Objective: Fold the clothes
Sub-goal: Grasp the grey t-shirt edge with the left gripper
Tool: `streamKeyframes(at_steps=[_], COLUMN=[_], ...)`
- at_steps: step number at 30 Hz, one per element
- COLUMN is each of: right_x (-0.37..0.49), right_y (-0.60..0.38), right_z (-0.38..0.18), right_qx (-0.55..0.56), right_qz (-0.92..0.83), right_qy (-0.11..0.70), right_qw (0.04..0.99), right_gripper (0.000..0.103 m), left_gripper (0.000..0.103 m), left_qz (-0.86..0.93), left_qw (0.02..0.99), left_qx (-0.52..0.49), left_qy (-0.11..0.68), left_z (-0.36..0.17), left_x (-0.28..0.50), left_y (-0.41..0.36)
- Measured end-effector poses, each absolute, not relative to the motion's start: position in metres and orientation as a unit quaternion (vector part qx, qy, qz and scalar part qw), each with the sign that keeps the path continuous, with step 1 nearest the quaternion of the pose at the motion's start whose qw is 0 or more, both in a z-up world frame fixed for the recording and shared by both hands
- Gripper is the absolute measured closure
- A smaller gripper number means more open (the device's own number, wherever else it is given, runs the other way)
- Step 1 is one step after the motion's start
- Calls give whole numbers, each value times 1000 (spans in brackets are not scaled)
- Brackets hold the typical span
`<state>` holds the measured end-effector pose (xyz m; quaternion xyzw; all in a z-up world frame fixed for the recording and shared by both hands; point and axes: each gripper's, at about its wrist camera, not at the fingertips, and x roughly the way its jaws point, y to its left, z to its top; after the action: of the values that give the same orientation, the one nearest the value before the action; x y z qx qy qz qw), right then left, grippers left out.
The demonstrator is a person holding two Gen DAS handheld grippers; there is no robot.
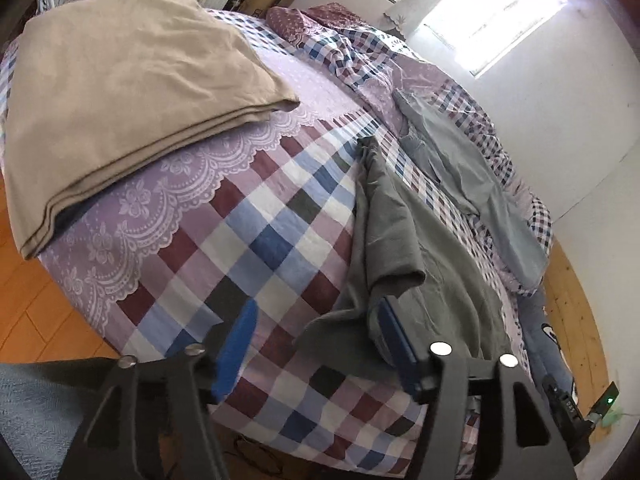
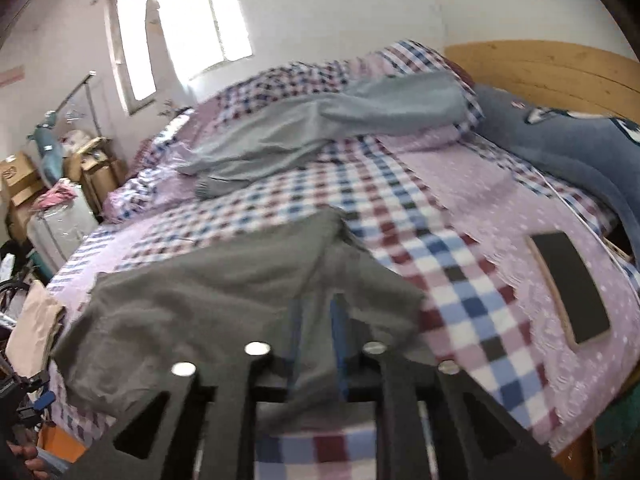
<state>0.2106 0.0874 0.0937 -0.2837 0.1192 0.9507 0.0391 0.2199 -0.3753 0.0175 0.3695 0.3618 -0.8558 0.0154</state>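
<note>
Folding next means picking a clean hem on the grey-green garment (image 1: 400, 216), which lies crumpled near the bed's (image 1: 256, 240) front edge. My left claw (image 1: 316, 332) stands open, one blue finger brushing the cloth, nothing pinched. My right claw (image 2: 316, 320) is partly open over the same garment; fabric sits between the fingers, apparently loose. Only the left view shows the folded beige cloth (image 1: 120, 92); only the right shows the phone (image 2: 570, 288) on the bedspread.

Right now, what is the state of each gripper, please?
Left gripper: jaws open, holding nothing; the grey-green garment lies against one finger.
Right gripper: jaws partly open over the same garment; a grip cannot be told, the view is blurred.
</note>
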Motion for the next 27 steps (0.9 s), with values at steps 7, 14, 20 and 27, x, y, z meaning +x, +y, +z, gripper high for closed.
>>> streamKeyframes(at_steps=[7,14,20,27], right_x=[197,185,186,185], right_y=[44,10,-9,-17], right_z=[94,86,77,72], right_qx=[-263,-269,-277,-284], right_qz=[960,958,957,955], right_qy=[93,78,39,33], right_qw=[-16,-58,-74,-81], right_gripper=[54,48,47,47], left_gripper=[35,35,44,85], left_qz=[-845,-861,-891,-880], left_qw=[-10,-31,-6,-27], left_qx=[404,404,409,431], left_qy=[349,308,196,197], left_z=[-2,-1,11,4], left_x=[204,198,188,184], left_y=[-373,-361,-332,-328])
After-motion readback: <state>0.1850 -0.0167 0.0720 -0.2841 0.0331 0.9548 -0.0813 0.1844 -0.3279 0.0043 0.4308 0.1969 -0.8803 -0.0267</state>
